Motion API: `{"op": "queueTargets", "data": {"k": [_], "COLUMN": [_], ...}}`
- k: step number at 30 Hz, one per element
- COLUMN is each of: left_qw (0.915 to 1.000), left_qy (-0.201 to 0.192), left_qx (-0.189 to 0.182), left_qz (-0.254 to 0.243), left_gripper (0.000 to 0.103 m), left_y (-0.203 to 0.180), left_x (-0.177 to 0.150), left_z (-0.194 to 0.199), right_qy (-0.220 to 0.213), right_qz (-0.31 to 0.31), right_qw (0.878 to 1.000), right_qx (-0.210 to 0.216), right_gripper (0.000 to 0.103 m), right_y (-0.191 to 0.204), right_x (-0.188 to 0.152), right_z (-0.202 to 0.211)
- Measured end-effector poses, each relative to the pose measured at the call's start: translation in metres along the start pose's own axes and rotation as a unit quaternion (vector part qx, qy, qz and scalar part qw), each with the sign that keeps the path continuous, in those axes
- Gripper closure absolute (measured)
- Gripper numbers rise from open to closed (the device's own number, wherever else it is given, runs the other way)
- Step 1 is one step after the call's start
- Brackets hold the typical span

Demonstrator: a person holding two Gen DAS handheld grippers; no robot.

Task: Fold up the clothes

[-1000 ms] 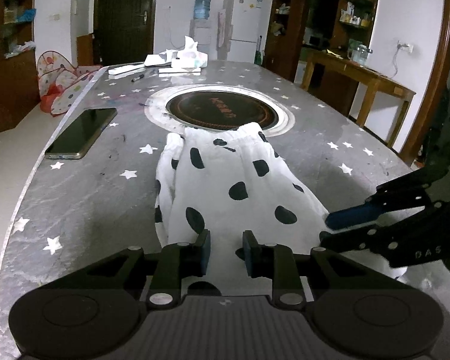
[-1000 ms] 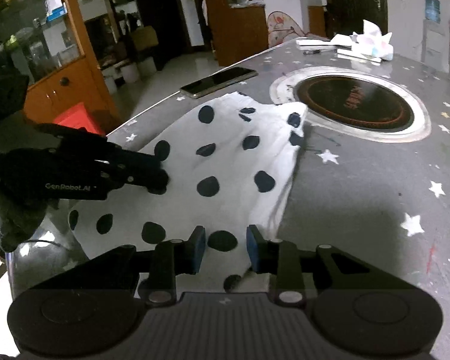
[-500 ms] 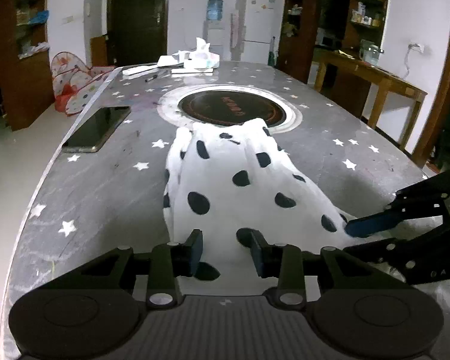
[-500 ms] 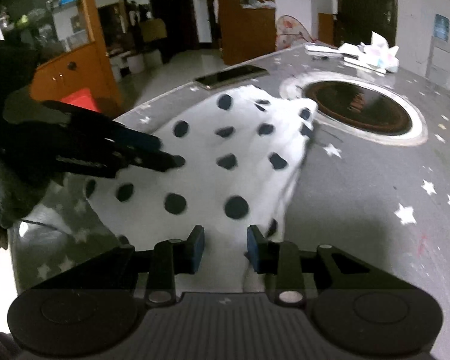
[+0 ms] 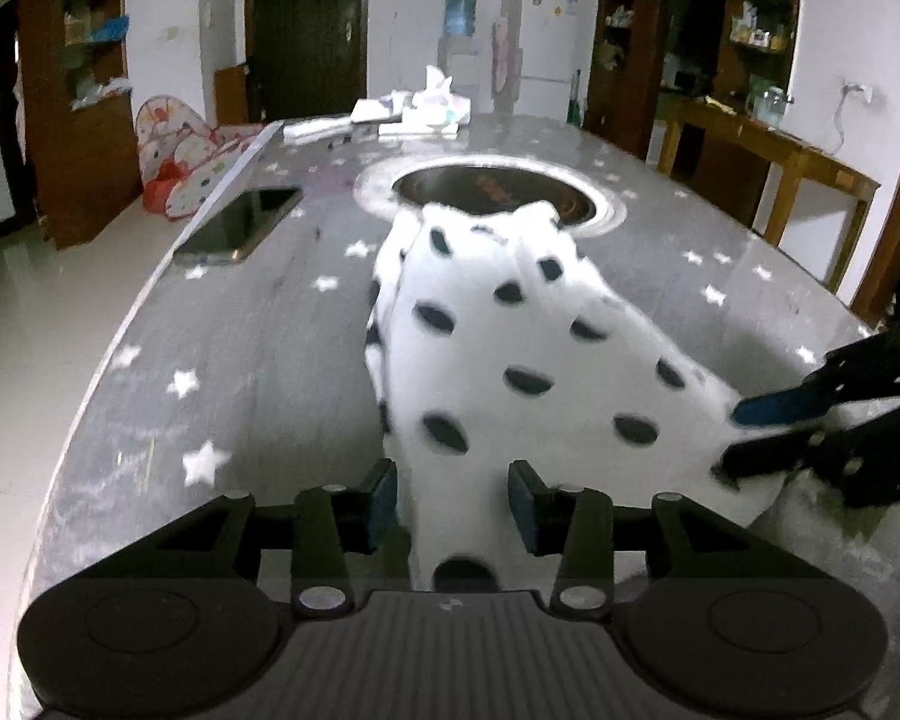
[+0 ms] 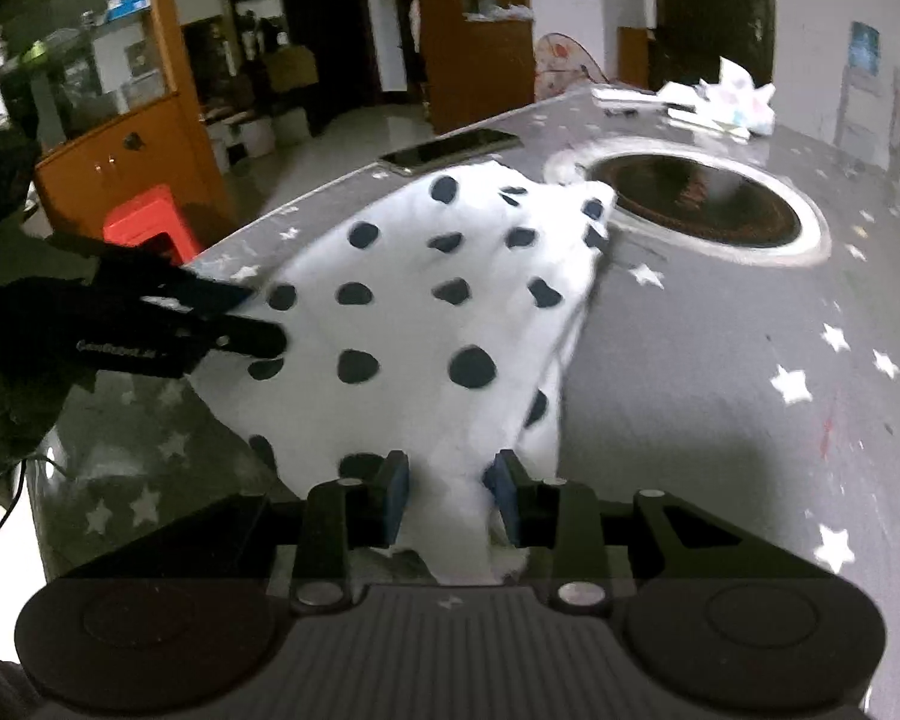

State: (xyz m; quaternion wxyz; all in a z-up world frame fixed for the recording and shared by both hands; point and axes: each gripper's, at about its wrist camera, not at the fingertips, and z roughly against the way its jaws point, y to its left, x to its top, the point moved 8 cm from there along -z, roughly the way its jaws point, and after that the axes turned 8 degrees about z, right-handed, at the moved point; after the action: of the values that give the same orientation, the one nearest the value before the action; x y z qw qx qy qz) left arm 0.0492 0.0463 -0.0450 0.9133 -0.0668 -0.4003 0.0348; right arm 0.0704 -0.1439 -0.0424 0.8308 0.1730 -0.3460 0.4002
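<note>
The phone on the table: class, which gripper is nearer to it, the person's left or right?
Left. The phone lies on the left gripper's side of the polka-dot garment; the right gripper is across the garment.

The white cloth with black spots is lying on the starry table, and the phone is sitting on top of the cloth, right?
Not quite. The phone lies on the bare starry table, beside the spotted cloth and apart from it. The left wrist view shows this.

White garment [image 5: 528,360] — black dots; grey table [image 5: 258,372] — white stars
</note>
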Motion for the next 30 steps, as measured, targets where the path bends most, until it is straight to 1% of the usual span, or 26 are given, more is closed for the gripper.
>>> {"op": "queueTargets", "data": {"k": [3,6,9,12,13,14,19,24,26,30], "left_qw": [0.9999,0.9999,0.9999,0.9998,0.9998,0.9998,1.0000,0.9999,0.9999,0.9999], "left_qy": [0.004,-0.004,-0.011,-0.017,-0.017,-0.017,0.001,0.001,0.000,0.003], "left_qx": [0.005,0.006,0.007,0.006,0.006,0.005,0.009,0.008,0.008,0.006], "left_qz": [0.009,0.009,0.010,0.009,0.008,0.006,0.005,0.009,0.007,0.013], "left_gripper": [0.058,0.058,0.056,0.049,0.048,0.047,0.047,0.047,0.047,0.047], "left_y": [0.006,0.007,0.009,0.010,0.010,0.010,0.011,0.012,0.013,0.014], "left_x": [-0.005,-0.003,0.000,0.001,0.001,0.001,-0.011,-0.013,-0.013,-0.015], "left_z": [-0.001,0.006,0.012,0.018,0.019,0.019,0.010,0.009,0.009,0.009], "right_qy": [-0.011,-0.023,-0.029,-0.026,-0.025,-0.024,0.001,-0.002,-0.006,0.001], "right_qz": [-0.007,-0.007,-0.015,-0.015,-0.015,-0.015,-0.024,-0.030,-0.025,-0.033], "right_qw": [1.000,1.000,0.999,1.000,1.000,1.000,1.000,0.999,1.000,0.999], "right_qx": [-0.006,-0.006,-0.004,-0.004,-0.004,-0.005,-0.010,-0.011,-0.010,-0.007], "right_gripper": [0.072,0.072,0.072,0.071,0.067,0.066,0.066,0.066,0.064,0.064], "right_y": [-0.004,-0.004,-0.005,-0.004,-0.004,-0.004,-0.009,-0.012,-0.010,-0.010], "right_x": [0.002,0.009,0.014,0.013,0.012,0.011,-0.007,-0.007,-0.003,-0.007], "right_z": [0.009,0.016,0.017,0.016,0.015,0.015,0.004,0.009,0.011,0.005]}}
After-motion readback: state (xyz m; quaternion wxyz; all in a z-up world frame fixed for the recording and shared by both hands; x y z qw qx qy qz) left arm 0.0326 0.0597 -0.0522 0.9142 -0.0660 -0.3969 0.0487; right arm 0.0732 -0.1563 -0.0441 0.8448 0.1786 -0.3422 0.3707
